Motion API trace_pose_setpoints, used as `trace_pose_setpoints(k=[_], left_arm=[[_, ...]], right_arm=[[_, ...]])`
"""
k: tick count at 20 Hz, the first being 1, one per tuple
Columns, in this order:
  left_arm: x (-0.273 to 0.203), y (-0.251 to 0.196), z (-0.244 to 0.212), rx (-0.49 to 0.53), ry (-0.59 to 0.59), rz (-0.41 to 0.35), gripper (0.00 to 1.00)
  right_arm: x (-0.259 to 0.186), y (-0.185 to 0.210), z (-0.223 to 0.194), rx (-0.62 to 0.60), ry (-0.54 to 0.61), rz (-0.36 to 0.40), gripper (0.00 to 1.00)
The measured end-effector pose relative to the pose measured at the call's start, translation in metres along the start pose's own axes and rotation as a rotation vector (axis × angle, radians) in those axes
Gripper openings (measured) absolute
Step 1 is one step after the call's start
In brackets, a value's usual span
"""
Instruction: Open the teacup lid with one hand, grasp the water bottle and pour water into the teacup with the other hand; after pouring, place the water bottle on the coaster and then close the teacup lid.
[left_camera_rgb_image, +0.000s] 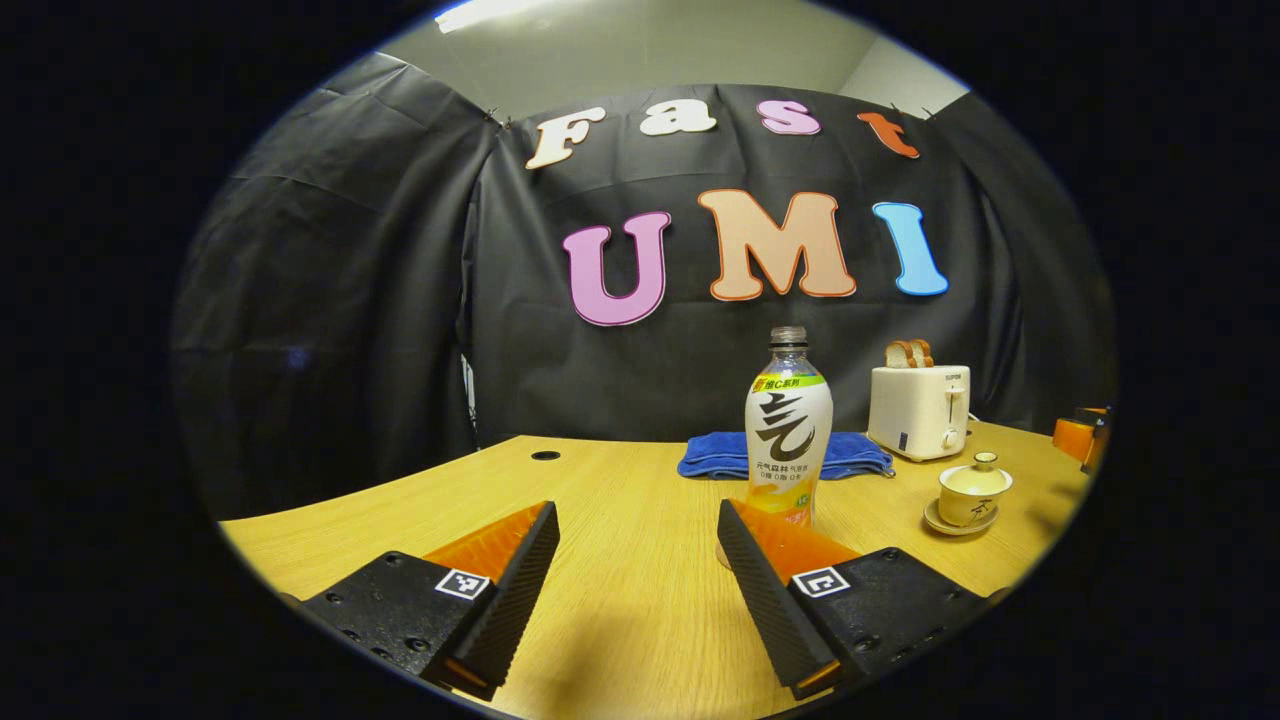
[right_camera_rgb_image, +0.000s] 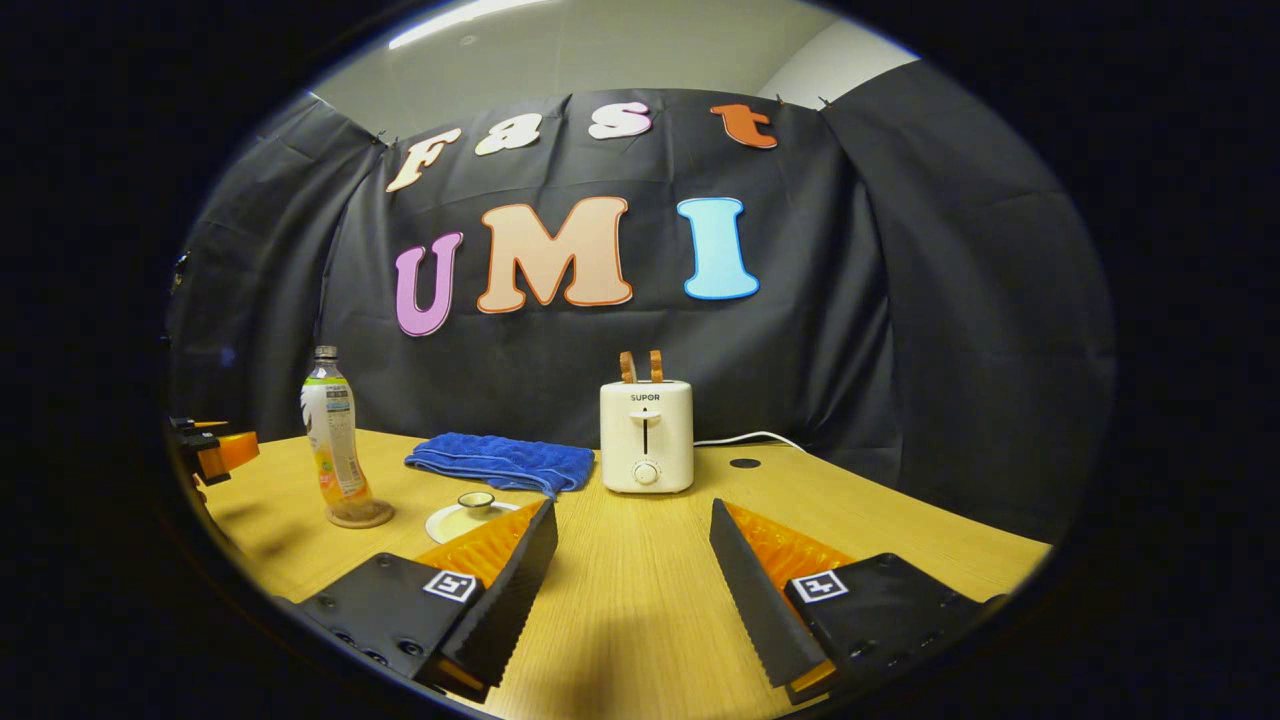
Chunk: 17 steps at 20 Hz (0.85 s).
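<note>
We are holding the left gripper (left_camera_rgb_image: 640, 590) low over the wooden table (left_camera_rgb_image: 620, 620), and in the left gripper view its two fingers are standing spread wide at the bottom of the frame, pinching nothing, with bare tabletop showing between them. Just right of the frame's centre the water bottle (left_camera_rgb_image: 788, 430) is standing upright, its base partly hidden behind the right-hand finger, so from this view we cannot tell what it is resting on. Behind it a folded blue towel (left_camera_rgb_image: 730, 455) is lying toward the back of the table, and to its right a white toaster (left_camera_rgb_image: 920, 410) is sitting with slices of bread poking out of the top. At the lower right of the frame, near the toaster, the teacup (left_camera_rgb_image: 973, 492) is sitting on its saucer with the lid (left_camera_rgb_image: 980, 472) on. In the right gripper view we are keeping the right gripper (right_camera_rgb_image: 630, 590) open as well, fingers wide apart at the bottom of the frame and gripping nothing. Here the water bottle (right_camera_rgb_image: 335, 440) is standing at the left of the frame on a round coaster (right_camera_rgb_image: 360, 516), well apart from our fingers. The teacup (right_camera_rgb_image: 472, 507) is peeking out just above the left-hand finger, lid on, between the bottle and the blue towel (right_camera_rgb_image: 500, 462). The toaster (right_camera_rgb_image: 646, 435) is sitting at the frame's centre, and the other gripper (right_camera_rgb_image: 215, 450) is showing at the far left edge.
</note>
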<state>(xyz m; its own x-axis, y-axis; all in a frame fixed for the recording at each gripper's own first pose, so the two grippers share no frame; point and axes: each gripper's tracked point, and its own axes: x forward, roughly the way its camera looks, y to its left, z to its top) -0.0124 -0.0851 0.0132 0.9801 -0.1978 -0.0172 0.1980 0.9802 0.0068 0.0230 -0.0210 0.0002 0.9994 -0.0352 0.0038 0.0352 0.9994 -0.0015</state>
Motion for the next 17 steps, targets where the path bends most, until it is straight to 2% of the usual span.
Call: trace_pose_setpoints(k=[5, 6, 7, 17], left_arm=[[-0.0007, 0.0001, -0.0008, 0.0, 0.0, 0.0, 0.93], [-0.0003, -0.0002, -0.0006, 0.0, -0.001, 0.0, 0.93], [0.0, -0.0004, 0.0006, 0.0, 0.0, 0.0, 0.93], [-0.0008, -0.0001, -0.0013, -0.001, -0.001, 0.0, 0.93]], right_arm=[[0.0001, 0.0, -0.0008, 0.0, -0.001, 0.0, 0.94], [0.0004, 0.0002, -0.0014, 0.0, -0.001, 0.0, 0.97], [0.0005, -0.0001, -0.0012, -0.001, -0.001, 0.0, 0.94], [0.0011, 0.0003, -0.0018, -0.001, -0.002, -0.001, 0.94]])
